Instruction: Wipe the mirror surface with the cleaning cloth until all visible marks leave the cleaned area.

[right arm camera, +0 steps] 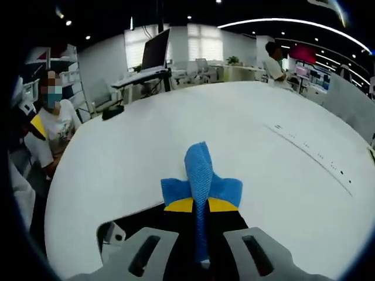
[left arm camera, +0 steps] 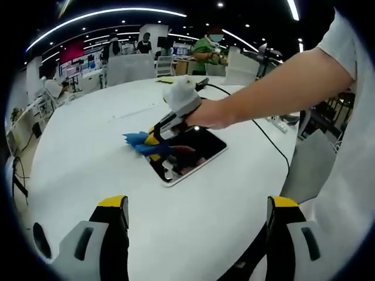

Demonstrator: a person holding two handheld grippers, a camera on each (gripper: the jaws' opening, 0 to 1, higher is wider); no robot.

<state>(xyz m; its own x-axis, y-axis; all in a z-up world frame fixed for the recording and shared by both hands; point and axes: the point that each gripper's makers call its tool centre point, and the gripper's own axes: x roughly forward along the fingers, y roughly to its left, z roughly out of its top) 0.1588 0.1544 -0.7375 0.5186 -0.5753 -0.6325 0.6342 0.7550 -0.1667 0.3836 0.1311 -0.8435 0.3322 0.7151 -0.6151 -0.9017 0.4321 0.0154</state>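
Mirror (left arm camera: 190, 155) flat, glossy, rectangular, right claw (right arm camera: 200, 205) pinching knitted blue cloth (right arm camera: 199, 172), left claw (left arm camera: 196, 211) wide.

Bare white table (left arm camera: 88, 158) open around mirror (left arm camera: 202, 153), black cable (left arm camera: 266, 136) crossing tabletop beyond it, chairs (left arm camera: 132, 67) at far edge

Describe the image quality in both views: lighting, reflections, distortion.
Left gripper view: strong fisheye bending of the white table; the mirror looks dark and reflects the room; the right tool and blue cloth are fairly sharp. Right gripper view: even ceiling lighting, curved table edge, cloth crisp, background softer.
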